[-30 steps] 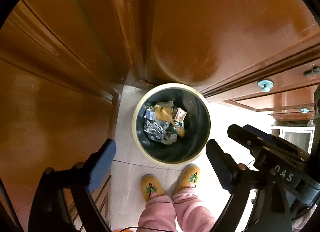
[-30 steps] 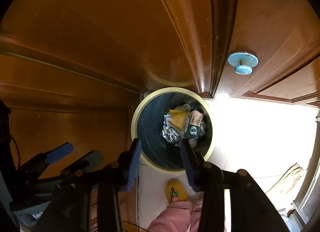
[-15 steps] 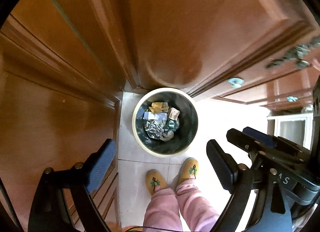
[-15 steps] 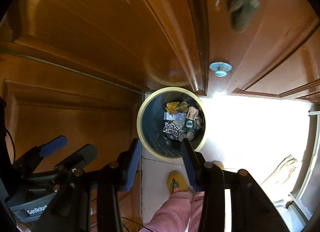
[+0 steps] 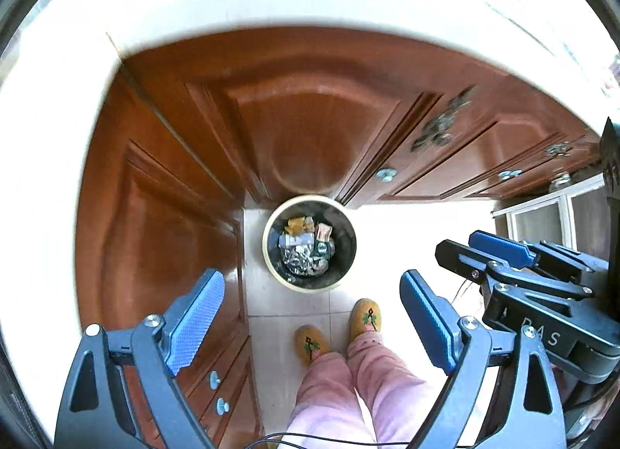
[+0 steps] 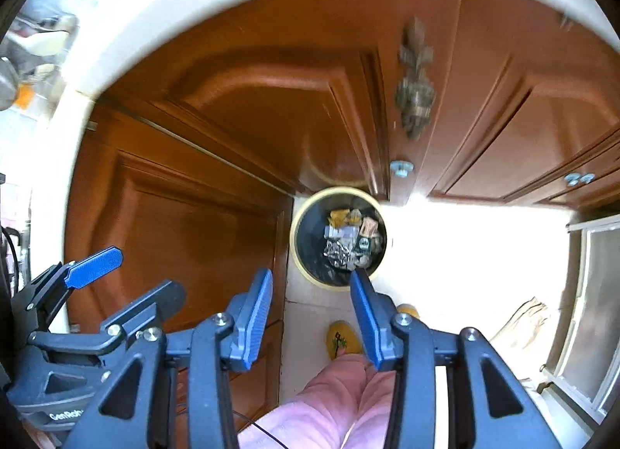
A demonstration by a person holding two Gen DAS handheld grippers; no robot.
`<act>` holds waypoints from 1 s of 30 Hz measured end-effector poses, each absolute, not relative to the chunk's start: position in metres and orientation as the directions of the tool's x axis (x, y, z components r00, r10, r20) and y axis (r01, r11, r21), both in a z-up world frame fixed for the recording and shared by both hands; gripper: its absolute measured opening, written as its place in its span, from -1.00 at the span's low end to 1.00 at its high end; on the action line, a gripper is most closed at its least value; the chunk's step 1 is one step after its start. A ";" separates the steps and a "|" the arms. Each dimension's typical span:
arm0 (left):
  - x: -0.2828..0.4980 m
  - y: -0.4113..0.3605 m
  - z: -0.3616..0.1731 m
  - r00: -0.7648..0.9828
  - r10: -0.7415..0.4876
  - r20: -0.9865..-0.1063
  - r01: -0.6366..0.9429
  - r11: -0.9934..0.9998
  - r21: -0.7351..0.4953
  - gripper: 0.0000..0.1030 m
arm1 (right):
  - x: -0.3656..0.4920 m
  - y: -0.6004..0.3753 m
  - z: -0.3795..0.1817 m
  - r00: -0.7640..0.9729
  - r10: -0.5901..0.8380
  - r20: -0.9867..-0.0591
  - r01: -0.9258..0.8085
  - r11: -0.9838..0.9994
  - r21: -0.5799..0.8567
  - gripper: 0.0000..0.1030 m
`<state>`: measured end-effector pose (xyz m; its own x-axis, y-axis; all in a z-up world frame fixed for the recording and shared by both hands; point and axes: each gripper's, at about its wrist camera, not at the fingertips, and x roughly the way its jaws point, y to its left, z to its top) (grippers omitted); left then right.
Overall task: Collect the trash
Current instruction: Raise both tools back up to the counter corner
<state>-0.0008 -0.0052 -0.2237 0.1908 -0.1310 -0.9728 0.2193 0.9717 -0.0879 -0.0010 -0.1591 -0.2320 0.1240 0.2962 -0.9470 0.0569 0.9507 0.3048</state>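
Reddish-brown glossy wooden cabinet doors [image 5: 294,131] with raised arched panels wrap around ahead of both my grippers, meeting at a corner, with a pale smooth countertop edge [image 5: 271,11] curving above them. A small pale-blue round knob [image 6: 402,168] and an ornate dull-metal handle plate [image 6: 414,96] sit on the door ahead of my right gripper [image 6: 310,313]. Below my fingers stand my yellow embroidered slippers [image 5: 364,319] and pink trouser legs [image 5: 348,391] on pale glossy floor tiles [image 5: 286,305]. My left gripper [image 5: 310,317] has its ribbed blue pads spread wide with nothing between them; my right gripper's blue pads are also parted and hold nothing, though with a narrower gap. The round dark trash bin with a cream rim [image 5: 309,243] stands on the floor in the cabinet corner, well below and just ahead of both grippers, apart from them, centred between the left fingers and just beyond the right fingertips. Inside it lies crumpled trash [image 5: 306,247]: silvery foil, yellow and tan wrappers, a pale flat packet.
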 end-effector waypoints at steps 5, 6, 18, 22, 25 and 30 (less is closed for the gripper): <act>-0.012 -0.011 -0.161 0.265 -0.156 -0.952 0.267 0.960 -0.083 0.76 | -0.006 -0.166 -0.167 0.218 0.280 -0.935 0.028 0.956 0.293 -0.18; -0.013 -0.013 -0.151 0.281 -0.163 -0.946 0.276 0.958 -0.083 0.76 | -0.006 -0.165 -0.157 0.235 0.277 -0.932 0.023 0.957 0.290 -0.18; -0.019 -0.010 -0.002 0.534 -0.254 -0.806 0.357 0.932 -0.058 0.77 | -0.016 -0.169 -0.013 0.504 0.229 -0.833 -0.014 0.966 0.257 -0.17; -0.018 -0.004 0.031 0.588 -0.262 -0.766 0.357 0.933 -0.045 0.77 | -0.015 -0.167 0.016 0.553 0.211 -0.806 -0.027 0.971 0.236 -0.16; -0.014 -0.001 0.051 0.614 -0.256 -0.747 0.346 0.937 -0.037 0.78 | -0.011 -0.164 0.041 0.596 0.199 -0.778 -0.042 0.975 0.217 -0.16; 0.002 0.008 0.066 0.650 -0.252 -0.717 0.321 0.946 -0.042 0.78 | -0.004 -0.166 0.059 0.642 0.191 -0.743 -0.047 0.976 0.210 -0.01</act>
